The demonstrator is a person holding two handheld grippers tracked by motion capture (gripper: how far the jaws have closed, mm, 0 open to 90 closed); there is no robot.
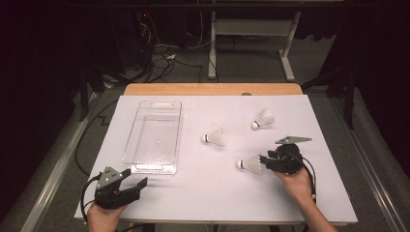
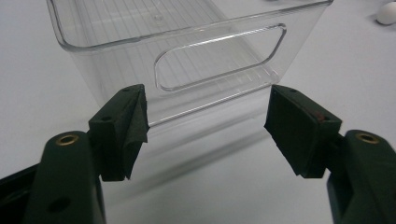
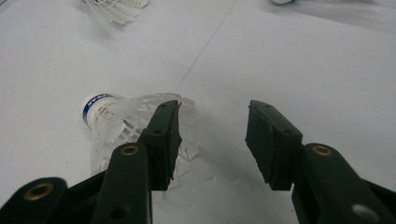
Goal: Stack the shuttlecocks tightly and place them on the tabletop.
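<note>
Shuttlecock lies on its side on the white bench, just beside the right tool, whose jaws stand part open, holding nothing. It looks feather-light, its skirt crushable; better pinched gently near the cork. Left tool gapes empty facing the clear bin.

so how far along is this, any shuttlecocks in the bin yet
Nothing is done: the clear bin is empty. In hand: the right gripper, jaws open, sits at the nearest shuttlecock, which lies beside its jaw, not gripped. Two more shuttlecocks lie on the table. The left gripper waits open near the bin.
</note>
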